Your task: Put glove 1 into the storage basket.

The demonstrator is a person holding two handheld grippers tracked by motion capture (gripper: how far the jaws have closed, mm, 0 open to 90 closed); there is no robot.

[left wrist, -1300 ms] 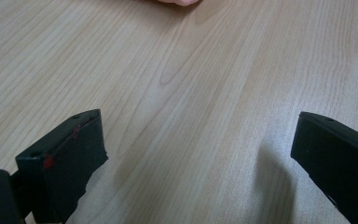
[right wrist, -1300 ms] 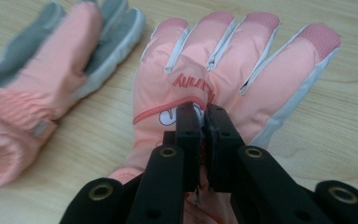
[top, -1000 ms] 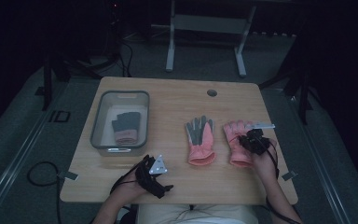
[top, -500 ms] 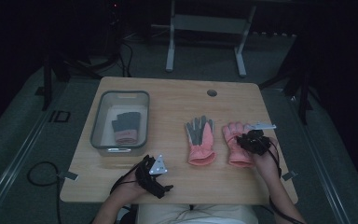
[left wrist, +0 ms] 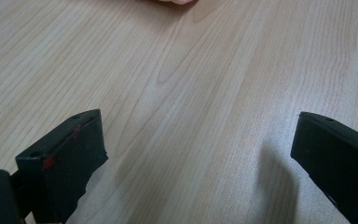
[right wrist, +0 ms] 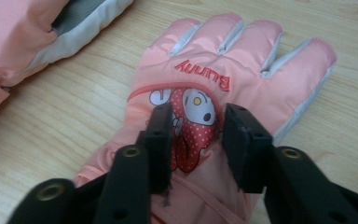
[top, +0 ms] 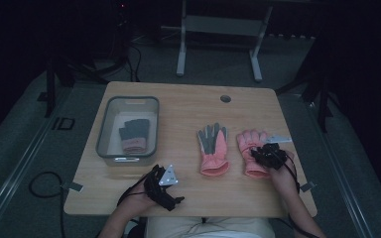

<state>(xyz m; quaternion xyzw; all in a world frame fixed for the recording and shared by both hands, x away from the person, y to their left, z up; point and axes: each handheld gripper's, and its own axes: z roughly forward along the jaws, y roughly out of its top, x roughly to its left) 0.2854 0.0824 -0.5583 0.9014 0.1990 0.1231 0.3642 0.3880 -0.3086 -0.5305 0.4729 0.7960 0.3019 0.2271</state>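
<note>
Our right tongs [right wrist: 193,140] stand over the back of the right-hand pink glove [right wrist: 223,84], jaws partly open with the cartoon patch between them. The jaws have just been opening and then easing slightly back. The fabric bulges a little between the pads, but we cannot tell whether the pads press it, so we treat the glove as not yet gripped. It lies flat on the counter [top: 188,114], back up, fingers pointing away from us, near the counter's right edge.

To do the pick well, we judge the following points to matter:
- Lower the jaws until both pads sink into the padding, then close on a firm fold rather than on the slick outer skin alone.
- Take the fold at the middle of the back, so the cuff and fingers hang evenly.
- Lift straight up before moving sideways, so the second pink glove [top: 213,148], lying palm up just beside it to the left, is not dragged along.

Our left tongs [left wrist: 200,154] rest wide open and empty on bare wood near the front edge. Further left stands a grey bin [top: 104,134] holding a dark glove [top: 134,135], well apart from the pink pair.
</note>
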